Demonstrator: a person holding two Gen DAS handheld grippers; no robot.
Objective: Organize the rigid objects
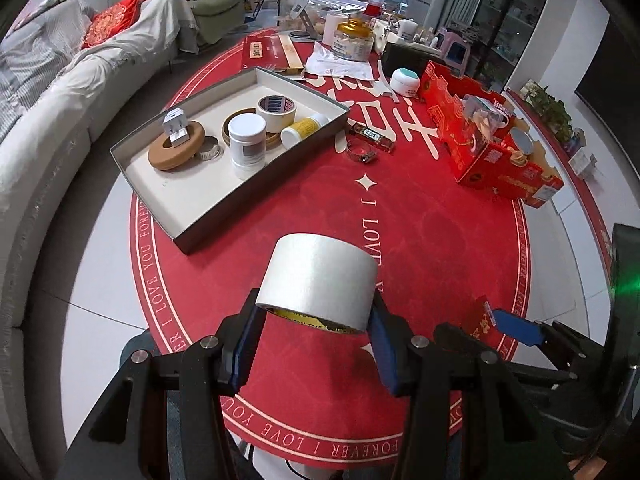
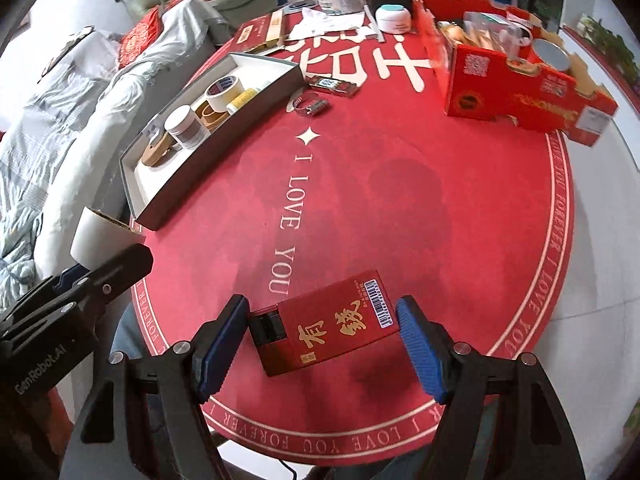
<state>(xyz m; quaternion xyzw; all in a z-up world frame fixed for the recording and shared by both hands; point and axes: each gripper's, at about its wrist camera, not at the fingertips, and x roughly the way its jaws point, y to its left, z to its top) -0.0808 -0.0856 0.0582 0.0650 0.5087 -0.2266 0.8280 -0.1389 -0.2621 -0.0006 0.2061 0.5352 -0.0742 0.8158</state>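
The middle of the table (image 2: pixel 400 208) is open red cloth from the near edge up to the hose clamp (image 2: pixel 310 105) and small red box (image 2: pixel 335 85), a wide lane between the grey tray (image 2: pixel 188 184) along the left edge and the red carton (image 2: pixel 520 92) at the far right. In the tray, the near end is bare floor (image 1: pixel 168 196); farther in stand a cork ring (image 1: pixel 176 150), a white jar (image 1: pixel 248 140), a tape roll (image 1: pixel 276 110) and a lying bottle (image 1: pixel 304 128). Near the near edge, a red pack (image 2: pixel 332 324) lies between the right hand-held gripper's (image 2: pixel 320 348) spread jaws.

Tray (image 1: pixel 256 184) left (bottles inside); carton (image 1: pixel 496 160) right
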